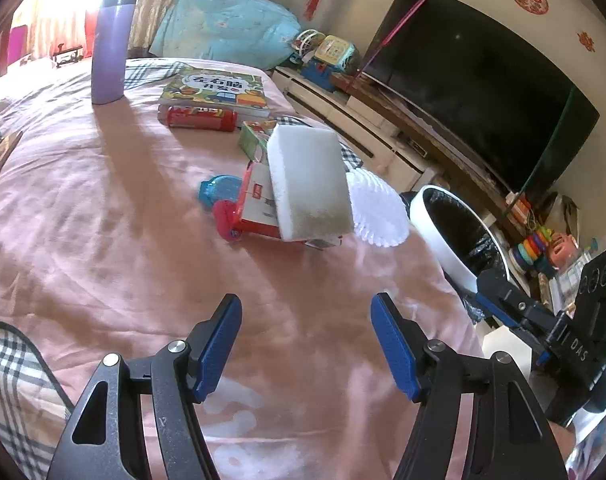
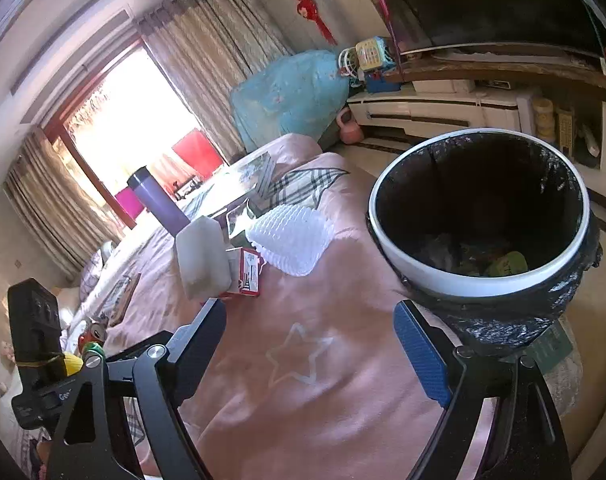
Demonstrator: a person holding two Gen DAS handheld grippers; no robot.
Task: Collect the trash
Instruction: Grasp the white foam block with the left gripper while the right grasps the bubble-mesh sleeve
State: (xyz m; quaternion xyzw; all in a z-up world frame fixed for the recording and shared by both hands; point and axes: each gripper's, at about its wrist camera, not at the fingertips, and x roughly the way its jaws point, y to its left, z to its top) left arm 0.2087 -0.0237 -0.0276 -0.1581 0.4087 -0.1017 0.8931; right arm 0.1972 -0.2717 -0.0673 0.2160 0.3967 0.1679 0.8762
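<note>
A dirty white sponge block point(image 1: 309, 184) leans on a red and white carton point(image 1: 259, 208) on the pink bedspread point(image 1: 103, 240). A white foam net point(image 1: 377, 216) lies beside them at the bed's edge. A white bin with a black liner point(image 1: 455, 236) stands off the bed's right side; in the right wrist view the bin point(image 2: 479, 280) holds some trash. My left gripper point(image 1: 305, 344) is open and empty, short of the sponge. My right gripper point(image 2: 309, 352) is open and empty over the bed, beside the bin. The sponge point(image 2: 203, 256) and the net point(image 2: 291, 236) show there too.
A purple flask point(image 1: 111, 48) stands at the back left. A picture book point(image 1: 217, 90), a red can point(image 1: 201, 118), a green box point(image 1: 253, 140) and a blue toy point(image 1: 219, 192) lie on the bed. A TV point(image 1: 475, 88) and a low cabinet point(image 1: 343, 120) line the right wall.
</note>
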